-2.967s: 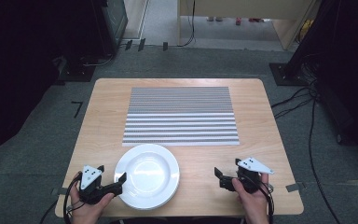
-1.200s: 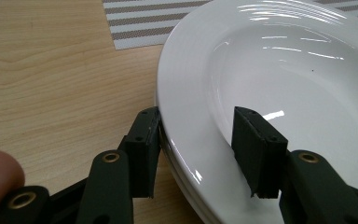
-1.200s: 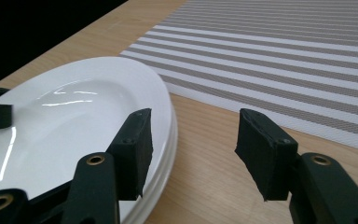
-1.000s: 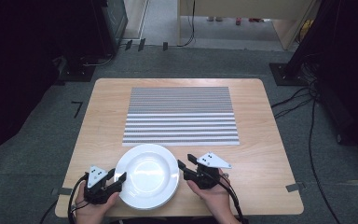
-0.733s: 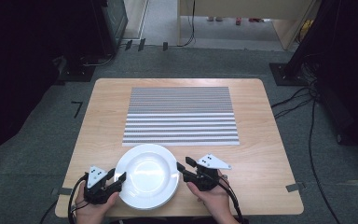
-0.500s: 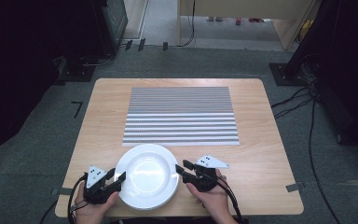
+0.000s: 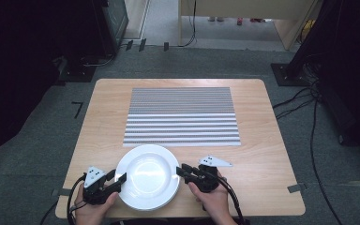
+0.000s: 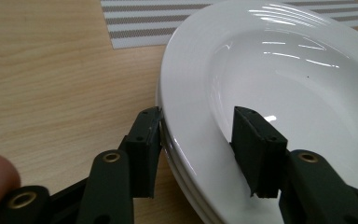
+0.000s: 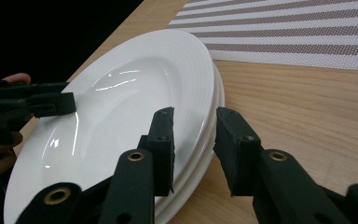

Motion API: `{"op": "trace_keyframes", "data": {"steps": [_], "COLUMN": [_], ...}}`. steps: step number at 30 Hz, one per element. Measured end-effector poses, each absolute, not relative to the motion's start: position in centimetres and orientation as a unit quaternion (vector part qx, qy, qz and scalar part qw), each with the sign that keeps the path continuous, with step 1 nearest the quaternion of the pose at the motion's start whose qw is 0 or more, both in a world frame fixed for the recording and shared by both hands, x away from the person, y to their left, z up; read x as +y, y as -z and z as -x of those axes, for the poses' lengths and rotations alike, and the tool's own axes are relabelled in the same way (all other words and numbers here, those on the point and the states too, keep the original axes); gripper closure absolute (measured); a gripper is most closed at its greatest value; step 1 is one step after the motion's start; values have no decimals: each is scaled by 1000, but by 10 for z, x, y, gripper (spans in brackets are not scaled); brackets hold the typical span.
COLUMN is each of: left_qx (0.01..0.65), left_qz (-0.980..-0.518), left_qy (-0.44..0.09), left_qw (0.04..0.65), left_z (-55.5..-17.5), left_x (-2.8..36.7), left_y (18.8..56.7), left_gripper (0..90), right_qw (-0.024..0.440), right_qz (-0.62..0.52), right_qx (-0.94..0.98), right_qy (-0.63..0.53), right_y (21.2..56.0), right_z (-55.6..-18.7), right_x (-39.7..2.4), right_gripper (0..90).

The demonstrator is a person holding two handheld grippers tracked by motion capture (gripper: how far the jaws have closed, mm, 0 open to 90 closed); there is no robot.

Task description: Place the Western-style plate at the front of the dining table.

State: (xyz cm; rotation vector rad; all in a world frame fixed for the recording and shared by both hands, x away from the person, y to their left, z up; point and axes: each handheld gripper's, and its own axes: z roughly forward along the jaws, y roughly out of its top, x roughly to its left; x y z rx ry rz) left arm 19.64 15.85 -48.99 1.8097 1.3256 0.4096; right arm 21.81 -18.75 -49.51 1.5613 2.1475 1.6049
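Observation:
A small stack of white plates (image 7: 147, 176) (image 8: 284, 70) (image 9: 121, 102) sits near the table's front edge. My left gripper (image 7: 118, 177) (image 8: 198, 135) holds the stack's left rim. One pad is against the outer edge and the other lies inside the top plate; its jaws have just eased slightly wider. My right gripper (image 7: 182, 169) (image 9: 193, 135) straddles the right rim. One jaw is over the top plate and the other just outside the stack's edge. These jaws have just been closing with the rim between them, and I see no firm pinch. The right gripper view has the left gripper (image 9: 51, 105) across the plate.
A grey-and-white striped placemat (image 7: 182, 117) lies in the middle of the wooden table (image 7: 262, 154), just beyond the plates. Bare wood lies to either side of the plates. Dark equipment and cables stand on the floor around the table.
My right gripper came in from the table's front right to the plates' right rim, and its jaws have narrowed around that rim. The left gripper and the plates have stayed put.

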Motion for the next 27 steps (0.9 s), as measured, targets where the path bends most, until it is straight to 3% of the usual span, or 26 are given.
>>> {"op": "trace_keyframes", "data": {"steps": [4, 12, 13, 16, 27], "left_qx": [530, 534, 535, 535, 533], "left_qz": [-720, -718, -717, -716, -717], "left_qy": [-162, -161, -160, -159, -159], "left_qw": [417, 417, 418, 419, 420], "left_z": [-197, -197, -197, -197, -197], "left_x": [158, 158, 158, 159, 159], "left_y": [490, 490, 490, 491, 491], "left_gripper": [528, 528, 529, 528, 526], "right_qw": [-23, -46, -82, -21, -77], "right_qz": [-518, -525, -506, -512, -543], "right_qx": [683, 665, 656, 667, 655], "right_qy": [-514, -529, -555, -541, -520], "right_y": [496, 493, 489, 483, 498], "right_z": [-220, -222, -221, -217, -224], "right_x": [-191, -195, -196, -193, -196], "right_gripper": [750, 804, 762, 773, 785]}}
